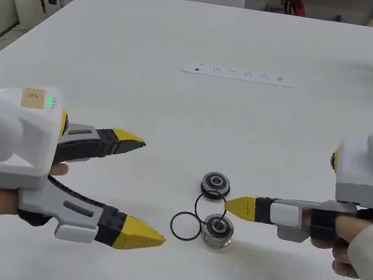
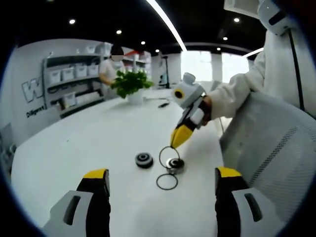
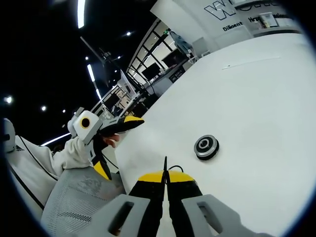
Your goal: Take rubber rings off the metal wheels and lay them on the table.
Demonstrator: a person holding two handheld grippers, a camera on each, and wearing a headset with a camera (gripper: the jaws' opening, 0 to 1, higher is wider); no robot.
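**Two metal wheels, two rubber rings, two grippers at the near edge of the table**

Two wheels lie close together on the white table (image 1: 178,103), toward its near edge: the far wheel (image 1: 215,184) and the near wheel (image 1: 217,231). Two rings are in view. The first rubber ring (image 1: 172,224) lies flat on the table, just beside the near wheel on the side toward the left gripper, apart from both grippers. The second rubber ring (image 1: 197,204) is between the two wheels. In the left gripper view it stands upright with its lower arc meeting the top of the near wheel. Whether it is seated on that wheel cannot be told.

The right gripper (image 1: 231,205) has its yellow tips pressed together and pinches the second rubber ring. In the right gripper view a thin black strand runs up between the closed tips.

The left gripper (image 1: 138,186) hangs above the table with its jaws spread wide and holds nothing. It points toward the wheels, well apart from them.

One power strip (image 1: 239,74) lies toward the far edge.
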